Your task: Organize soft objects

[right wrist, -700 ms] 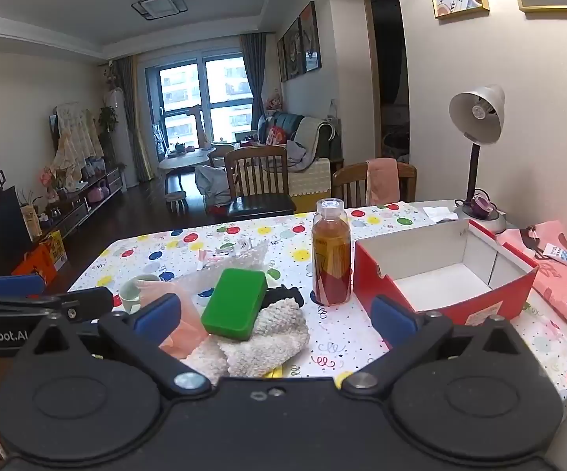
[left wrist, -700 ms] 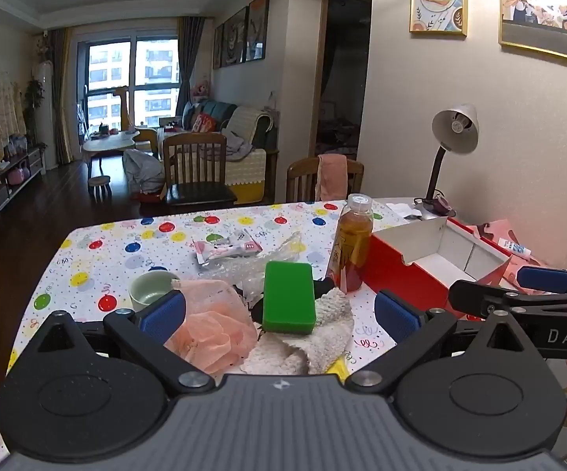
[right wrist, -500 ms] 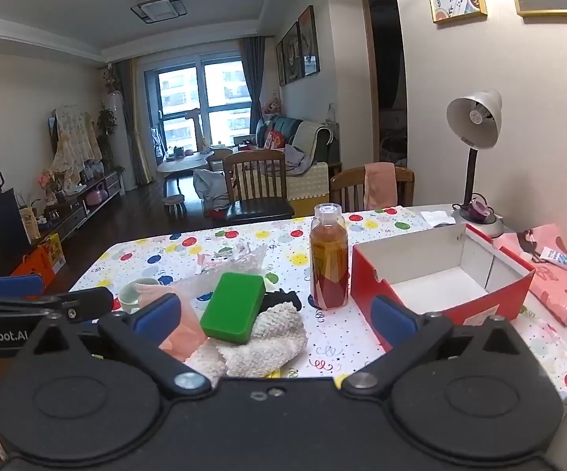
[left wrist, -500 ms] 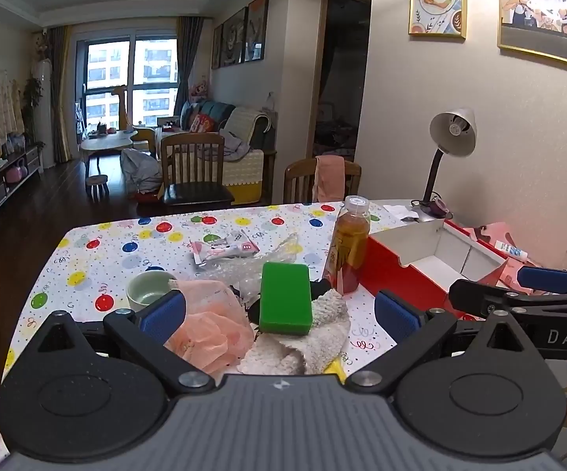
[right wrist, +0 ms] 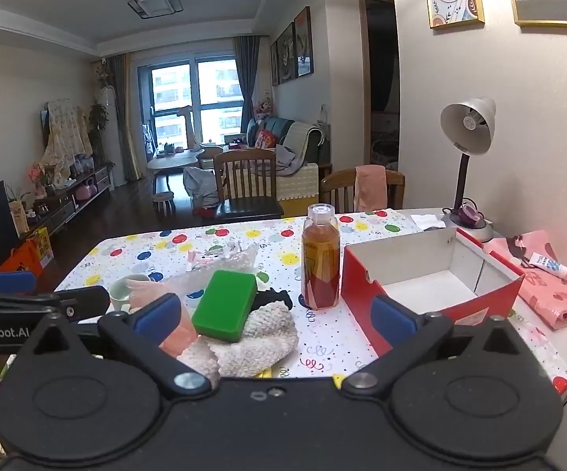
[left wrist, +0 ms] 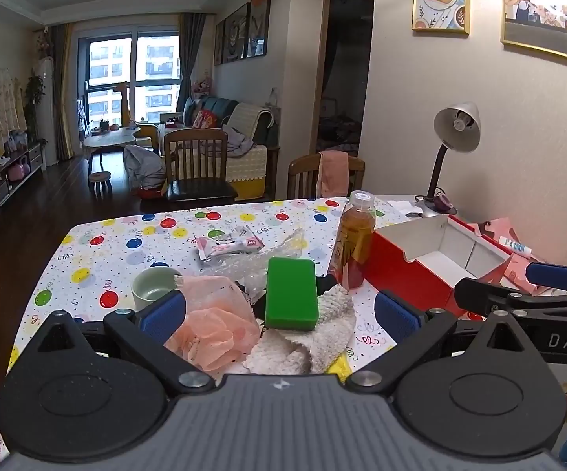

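Left gripper point(left wrist: 279, 312): jaws spread wide, gripping nothing, above the table's near edge.
Right gripper point(right wrist: 275, 314): jaws spread wide, gripping nothing.
Sponge point(left wrist: 291, 292): green, lying on the knitted cloth point(left wrist: 311, 337).
Pink bag point(left wrist: 213, 322): just left of the cloth.
Box point(right wrist: 428, 286): red, open, right of the bottle point(right wrist: 320, 259).

green sponge point(left wrist: 291, 293), red box point(right wrist: 432, 286), polka-dot tablecloth point(left wrist: 99, 251), pink bag point(left wrist: 213, 322)

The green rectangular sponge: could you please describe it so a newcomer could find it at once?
Find the red cardboard box on the polka-dot tablecloth; an amber drink bottle stands beside it. Next over, the green rectangular sponge lies on a cream knitted cloth, the pile's only solid bright-green block.
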Demonstrator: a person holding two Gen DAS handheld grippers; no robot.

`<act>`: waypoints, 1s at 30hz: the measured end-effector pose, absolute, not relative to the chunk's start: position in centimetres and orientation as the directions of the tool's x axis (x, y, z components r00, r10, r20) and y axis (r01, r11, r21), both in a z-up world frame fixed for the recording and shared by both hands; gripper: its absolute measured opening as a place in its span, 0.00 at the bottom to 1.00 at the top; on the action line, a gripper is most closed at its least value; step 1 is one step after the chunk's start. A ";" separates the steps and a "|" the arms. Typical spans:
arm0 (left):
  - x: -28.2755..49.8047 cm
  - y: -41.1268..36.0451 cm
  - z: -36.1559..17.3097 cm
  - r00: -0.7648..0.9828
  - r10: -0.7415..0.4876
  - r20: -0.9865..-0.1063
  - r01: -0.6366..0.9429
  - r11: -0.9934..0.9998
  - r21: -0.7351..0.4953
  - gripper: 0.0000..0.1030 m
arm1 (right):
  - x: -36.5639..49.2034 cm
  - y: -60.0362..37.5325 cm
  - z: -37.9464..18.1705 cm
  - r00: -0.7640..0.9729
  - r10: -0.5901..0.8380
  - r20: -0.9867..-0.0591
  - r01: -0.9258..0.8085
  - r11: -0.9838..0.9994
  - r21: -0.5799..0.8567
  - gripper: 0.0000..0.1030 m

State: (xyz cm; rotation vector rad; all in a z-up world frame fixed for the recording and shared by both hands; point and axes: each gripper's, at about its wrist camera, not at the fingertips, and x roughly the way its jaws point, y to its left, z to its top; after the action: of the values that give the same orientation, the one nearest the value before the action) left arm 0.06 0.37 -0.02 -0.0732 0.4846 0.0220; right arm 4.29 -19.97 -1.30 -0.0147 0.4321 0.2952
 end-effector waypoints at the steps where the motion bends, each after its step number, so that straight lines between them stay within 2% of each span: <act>1: 0.1 0.4 0.0 0.885 0.006 -0.466 -0.040 0.997 -0.063 1.00 | 4.3 -20.0 -1.3 0.866 0.280 -0.414 -0.286 0.957 0.050 1.00; 30: -0.7 0.5 0.4 0.891 0.017 -0.454 -0.053 0.996 -0.067 1.00 | 4.2 -19.9 -1.5 0.863 0.286 -0.417 -0.289 0.956 0.057 1.00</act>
State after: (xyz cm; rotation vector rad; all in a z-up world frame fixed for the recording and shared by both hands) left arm -0.68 0.47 0.43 -0.0789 0.4701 0.0364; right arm 4.25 -19.88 -1.49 -0.0077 0.4356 0.3014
